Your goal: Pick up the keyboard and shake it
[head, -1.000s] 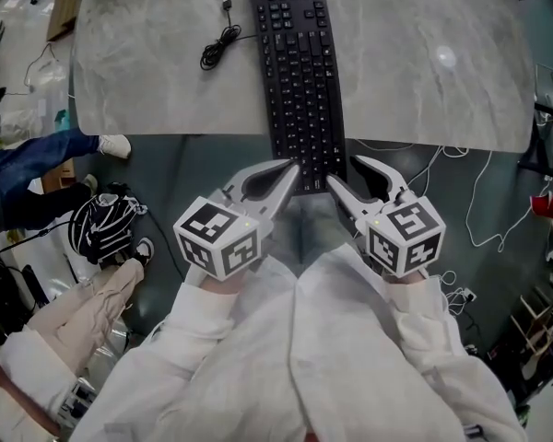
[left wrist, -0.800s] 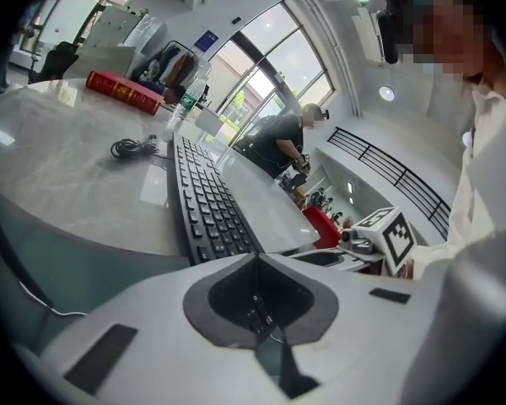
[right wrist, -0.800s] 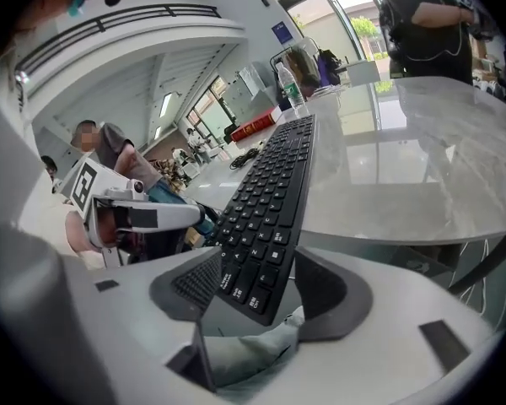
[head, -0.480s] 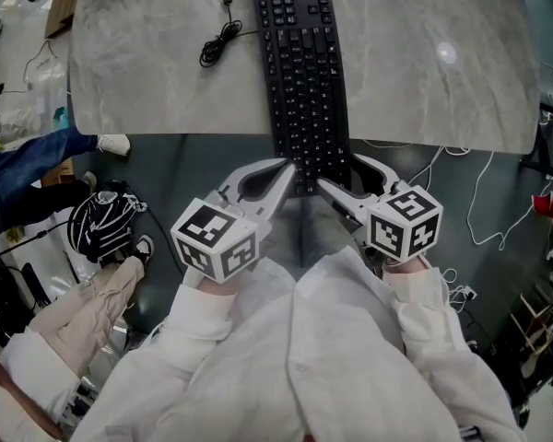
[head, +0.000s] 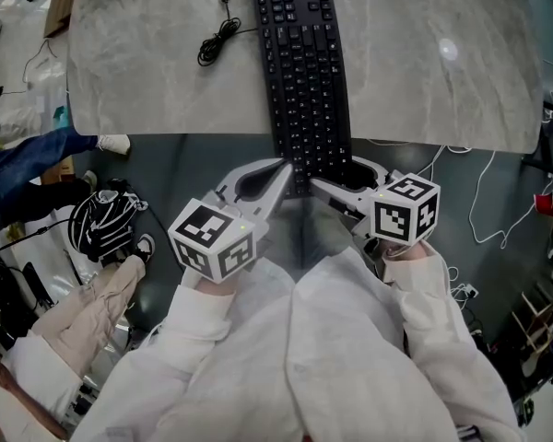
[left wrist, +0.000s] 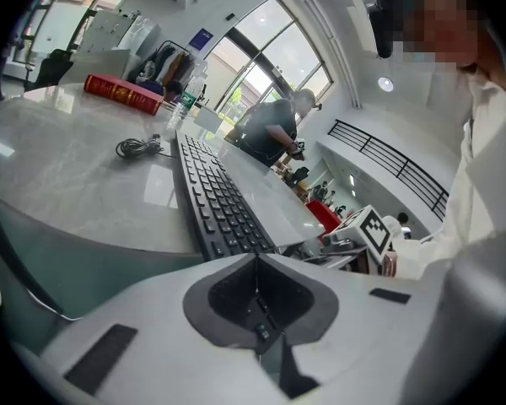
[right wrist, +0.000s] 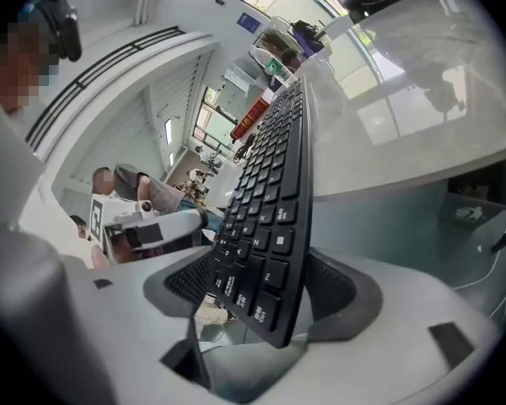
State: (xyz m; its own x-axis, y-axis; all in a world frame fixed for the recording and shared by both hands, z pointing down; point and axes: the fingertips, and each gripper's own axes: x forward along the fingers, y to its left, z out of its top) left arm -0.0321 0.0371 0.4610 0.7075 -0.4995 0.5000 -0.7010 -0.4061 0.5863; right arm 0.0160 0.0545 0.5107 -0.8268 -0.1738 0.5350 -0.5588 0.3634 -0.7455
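Note:
A black keyboard [head: 304, 63] lies lengthwise on the grey marble table [head: 147, 81], its near end jutting over the front edge. My right gripper [head: 336, 175] is open, its jaws having just been opening. The keyboard's near end [right wrist: 270, 192] sits between them with a gap on each side. My left gripper [head: 286, 167] is shut and empty, its tip just left of that same end. From the left gripper view the keyboard [left wrist: 215, 201] runs away ahead of the closed left gripper [left wrist: 257, 260].
The keyboard's coiled cable [head: 218, 40] lies on the table to its left. A red book [left wrist: 122, 94] rests at the table's far end. Below the table edge, a seated person's legs [head: 92, 311] and a black-and-white helmet [head: 101, 224] are at left. Loose white cables [head: 479, 210] trail over the floor at right.
My right gripper has rolled, sunk a little and shifted left, and its jaws, now wider, straddle the keyboard's near end. My left gripper has stayed put.

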